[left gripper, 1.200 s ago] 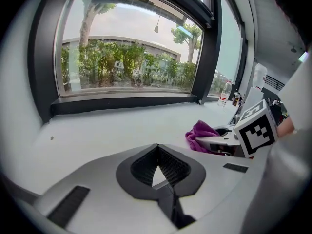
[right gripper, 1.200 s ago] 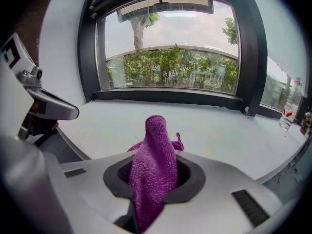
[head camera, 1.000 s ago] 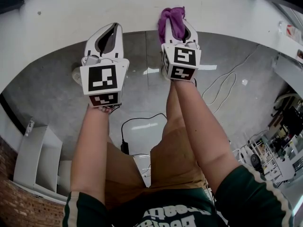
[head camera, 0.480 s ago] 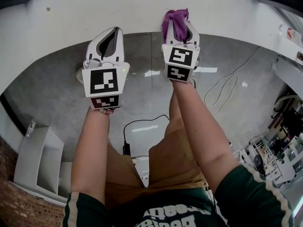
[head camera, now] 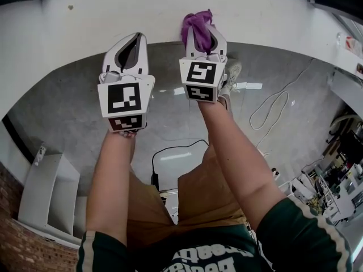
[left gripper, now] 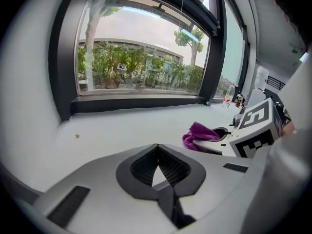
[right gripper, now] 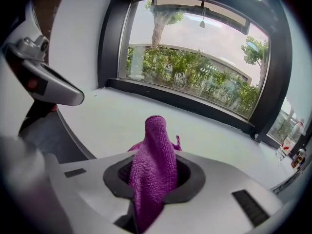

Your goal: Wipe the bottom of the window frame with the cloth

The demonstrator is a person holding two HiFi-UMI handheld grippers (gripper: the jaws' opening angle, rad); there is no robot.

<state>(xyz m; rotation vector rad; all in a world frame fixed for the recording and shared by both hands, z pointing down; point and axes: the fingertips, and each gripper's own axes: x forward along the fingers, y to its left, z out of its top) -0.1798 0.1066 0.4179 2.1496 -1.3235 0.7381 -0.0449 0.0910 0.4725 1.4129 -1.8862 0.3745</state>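
Note:
A purple cloth (head camera: 197, 22) bunches up out of my right gripper (head camera: 201, 34), which is shut on it at the front edge of the white sill (head camera: 113, 10). In the right gripper view the cloth (right gripper: 155, 155) stands up between the jaws above the sill (right gripper: 117, 118), well short of the black bottom rail of the window frame (right gripper: 195, 106). My left gripper (head camera: 131, 37) hovers to the left of it, shut with nothing held. Its own view (left gripper: 157, 148) shows the sill (left gripper: 122, 126), the bottom rail (left gripper: 136, 103) and the cloth (left gripper: 201, 133) to the right.
The sill runs between black side posts (left gripper: 61, 72). Small bottles (left gripper: 228, 99) stand at the sill's far right end. Below lie a grey floor (head camera: 68, 106), a white cable (head camera: 272, 103), a black cable (head camera: 170, 149), a white shelf (head camera: 45, 191) and the person's legs.
My right gripper has slid leftward along the sill with the cloth still in it. The left gripper has hardly moved.

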